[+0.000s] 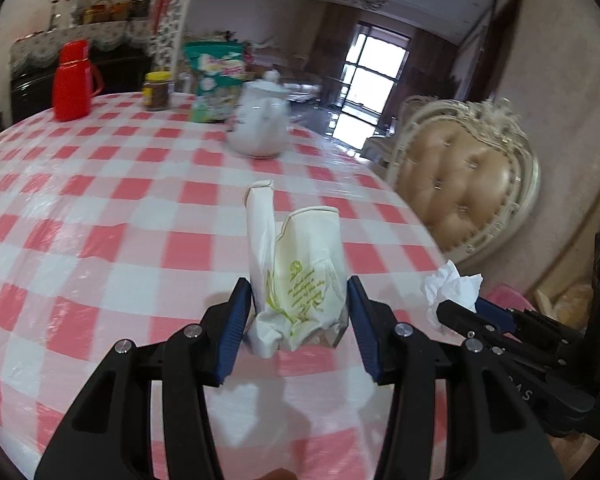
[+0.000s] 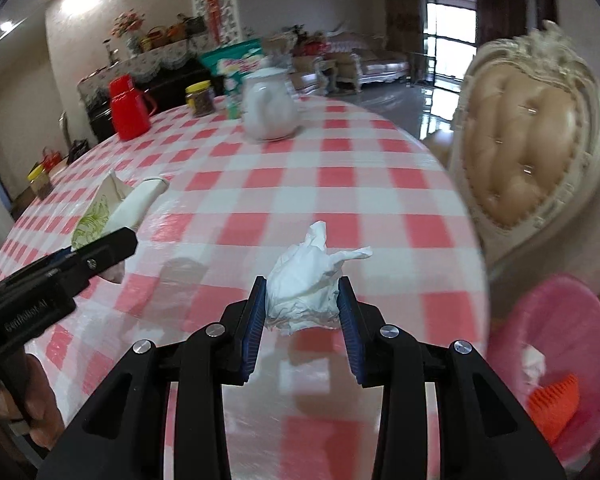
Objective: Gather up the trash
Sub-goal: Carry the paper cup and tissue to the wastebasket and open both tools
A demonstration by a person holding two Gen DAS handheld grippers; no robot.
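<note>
My left tongs (image 1: 296, 312) are closed partway on a crumpled paper wrapper (image 1: 300, 280), the blue pads pressing its lower sides. The wrapper is lifted off the desk (image 1: 100, 200), with its shadow on the cloth below. Its long axis runs away from the tongs, the torn end pointing up and outward toward the teapot (image 1: 260, 120). It shows green print on one face and a folded white flap beside it.

My right tongs (image 2: 302, 304) are set narrow and grip one crumpled tissue (image 2: 304, 292), pads against both sides. The tissue is held above the desk near its right edge, a twisted tail sticking out to the right.

So I count two pieces of trash in hand, one per tongs, and both tongs sit near each other, left beside right.

Beyond them on the checked desk stand one white teapot, one red flask (image 1: 74, 80), one yellow-lidded jar (image 1: 157, 92) and one green packet (image 1: 216, 80). A second yellow-lidded jar (image 2: 40, 182) sits at the far left edge. Right of the desk is one padded chair (image 2: 532, 144), and below it a pink bin (image 2: 560, 360) already holding a white scrap and something orange.
</note>
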